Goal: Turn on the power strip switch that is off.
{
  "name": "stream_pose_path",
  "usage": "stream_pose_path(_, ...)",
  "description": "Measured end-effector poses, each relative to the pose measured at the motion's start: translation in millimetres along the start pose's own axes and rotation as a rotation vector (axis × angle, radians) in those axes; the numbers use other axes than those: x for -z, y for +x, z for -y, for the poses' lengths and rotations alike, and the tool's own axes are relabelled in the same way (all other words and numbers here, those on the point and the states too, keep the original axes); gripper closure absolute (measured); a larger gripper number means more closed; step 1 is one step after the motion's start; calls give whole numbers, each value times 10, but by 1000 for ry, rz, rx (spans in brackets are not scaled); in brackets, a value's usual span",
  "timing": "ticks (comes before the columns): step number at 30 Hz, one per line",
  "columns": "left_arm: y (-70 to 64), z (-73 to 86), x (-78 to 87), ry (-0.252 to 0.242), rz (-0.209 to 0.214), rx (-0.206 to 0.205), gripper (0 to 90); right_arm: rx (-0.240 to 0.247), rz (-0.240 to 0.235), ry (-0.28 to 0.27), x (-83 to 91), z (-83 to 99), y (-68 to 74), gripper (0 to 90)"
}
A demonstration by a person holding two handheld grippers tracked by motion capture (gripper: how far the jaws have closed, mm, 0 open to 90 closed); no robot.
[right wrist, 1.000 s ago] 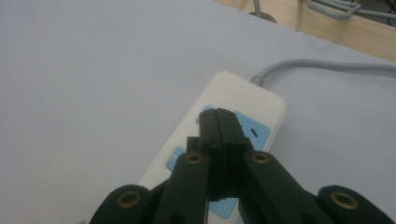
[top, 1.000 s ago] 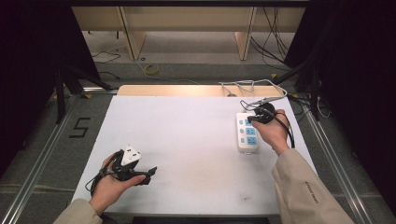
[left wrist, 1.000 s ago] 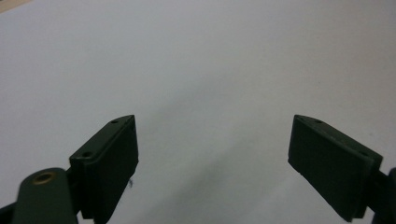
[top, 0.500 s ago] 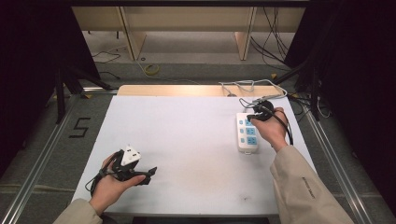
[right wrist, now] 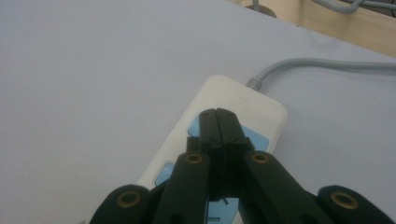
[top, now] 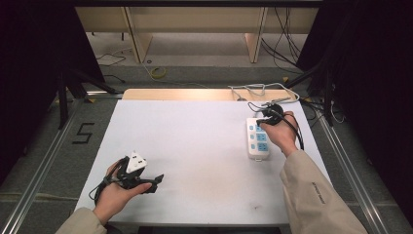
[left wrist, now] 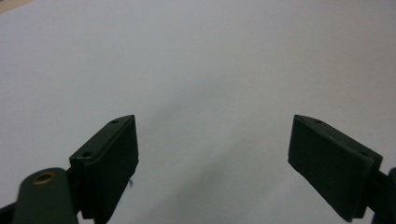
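Your left gripper rests low at the near-left of the white tabletop with jaws spread wide, while your right gripper, jaws pressed together, hovers over the power strip at the right.

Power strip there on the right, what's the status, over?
Right gripper shut, empty, tips over the power strip near its cord end. Left gripper open, empty, above the bare table. Nothing in the way.
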State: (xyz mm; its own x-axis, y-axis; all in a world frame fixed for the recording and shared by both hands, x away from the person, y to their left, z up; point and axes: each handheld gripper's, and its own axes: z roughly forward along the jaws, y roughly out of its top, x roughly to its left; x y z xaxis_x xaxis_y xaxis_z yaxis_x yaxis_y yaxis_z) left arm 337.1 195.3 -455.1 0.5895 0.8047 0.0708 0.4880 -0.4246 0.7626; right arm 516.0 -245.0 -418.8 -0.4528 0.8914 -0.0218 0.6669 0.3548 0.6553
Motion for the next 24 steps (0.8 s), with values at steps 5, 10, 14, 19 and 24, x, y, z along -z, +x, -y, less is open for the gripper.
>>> stream_pose_path(5,0,-1,0,1,1,-1,156,0,-4,0,-27,-20,11,900)
stream_pose_path(10,-1,0,0,0,0,0,156,0,-4,6,-61,-36,13,900)
stream_pose_path(14,-1,-1,0,-1,1,0,156,-1,-4,10,-81,-48,18,900)
stream_pose_path(19,-2,-1,-2,0,1,0,156,1,-3,17,-104,-61,23,900)
stream_pose_path(24,-2,-1,-2,0,2,1,156,-1,-3,26,-134,-70,24,900)
